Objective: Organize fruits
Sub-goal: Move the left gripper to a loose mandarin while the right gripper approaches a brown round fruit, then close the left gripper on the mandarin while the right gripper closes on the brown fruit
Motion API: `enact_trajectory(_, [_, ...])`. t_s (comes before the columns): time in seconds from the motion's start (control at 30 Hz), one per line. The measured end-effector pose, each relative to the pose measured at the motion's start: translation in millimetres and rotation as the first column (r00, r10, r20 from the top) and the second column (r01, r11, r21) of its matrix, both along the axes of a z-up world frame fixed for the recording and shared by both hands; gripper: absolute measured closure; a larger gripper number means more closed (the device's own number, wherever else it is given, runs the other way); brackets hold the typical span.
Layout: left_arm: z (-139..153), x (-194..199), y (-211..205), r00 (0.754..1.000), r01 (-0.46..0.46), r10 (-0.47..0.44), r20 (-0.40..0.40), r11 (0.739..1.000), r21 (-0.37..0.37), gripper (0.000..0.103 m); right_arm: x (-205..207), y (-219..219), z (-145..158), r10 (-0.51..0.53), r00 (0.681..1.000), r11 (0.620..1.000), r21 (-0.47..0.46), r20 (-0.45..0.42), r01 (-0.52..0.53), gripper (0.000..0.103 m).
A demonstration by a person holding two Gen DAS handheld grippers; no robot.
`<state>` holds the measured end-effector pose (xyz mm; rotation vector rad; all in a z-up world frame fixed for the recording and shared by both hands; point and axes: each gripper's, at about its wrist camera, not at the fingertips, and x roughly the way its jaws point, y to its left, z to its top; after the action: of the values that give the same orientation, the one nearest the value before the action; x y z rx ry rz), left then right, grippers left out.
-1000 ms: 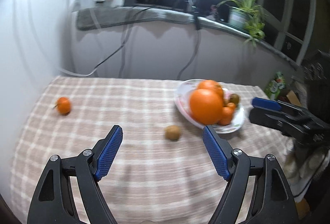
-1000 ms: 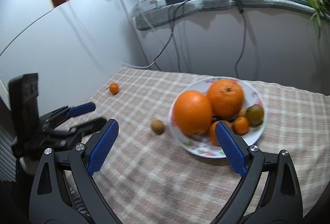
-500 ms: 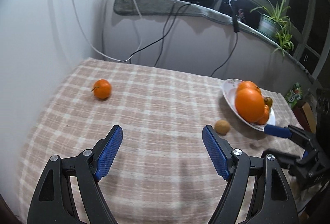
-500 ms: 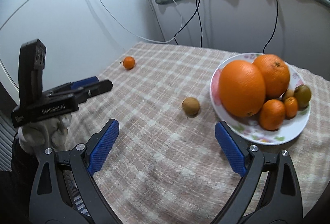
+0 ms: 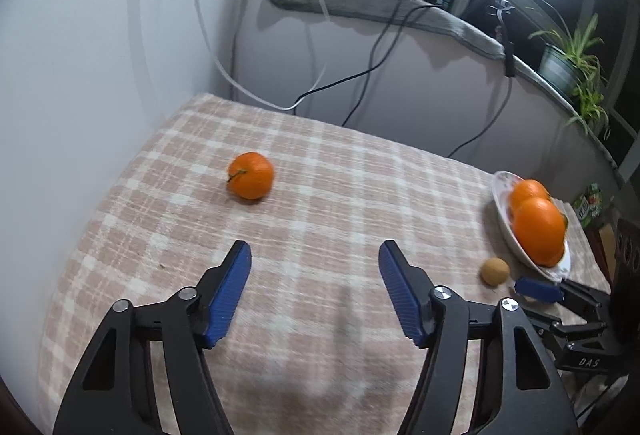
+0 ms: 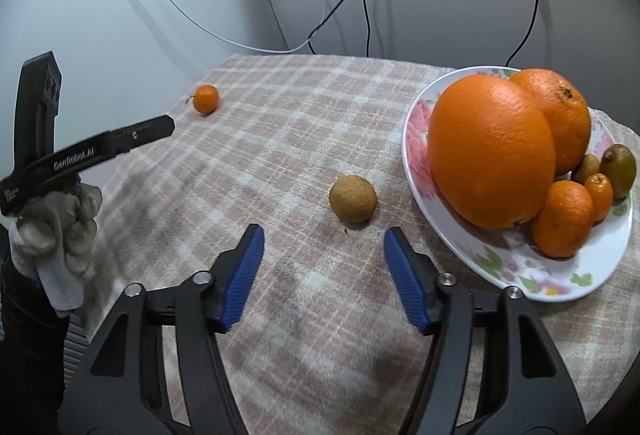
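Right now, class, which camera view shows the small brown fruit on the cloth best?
The right wrist view: the small brown fruit is close, sharp and unobstructed. In the left wrist view it is tiny, near the edge beside the plate.

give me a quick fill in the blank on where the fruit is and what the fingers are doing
1. The mandarin lies alone on the ______ cloth.
2. The two big oranges sit on a ______ plate.
3. Between the closing fingers of the right gripper there is ______.
4. The small brown fruit lies on the cloth, ______ the plate.

Missing words: checked; flowered; nothing; beside
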<state>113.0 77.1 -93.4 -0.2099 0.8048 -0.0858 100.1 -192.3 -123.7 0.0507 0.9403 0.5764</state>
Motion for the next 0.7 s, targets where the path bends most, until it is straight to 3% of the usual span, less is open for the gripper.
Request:
enact_trajectory(0.2, [-11.0, 19.9, 17.2, 0.999, -0.021, 0.021, -0.025, 1.000, -0.017, 0.043, 8.2, 9.8, -1.1, -0.019, 1.000, 0.999, -0.047, 0.016, 0.020, 0.048])
enact_trajectory(0.57, [-23.1, 58.5, 36.0, 0.998, -0.039, 0.038, -0.054, 0.999, -0.011, 0.045, 15.7, 30.2, 1.6, -0.020, 0.998, 0.988, -0.150, 0.065, 0.029, 0.049])
enact_trajectory(0.7, [-26.4, 68.9, 39.8, 0.997, -0.041, 0.040, -0.062, 0.999, -0.015, 0.046, 18.1, 33.1, 0.8, -0.023, 0.997, 0.982, -0.187, 0.075, 0.036, 0.058])
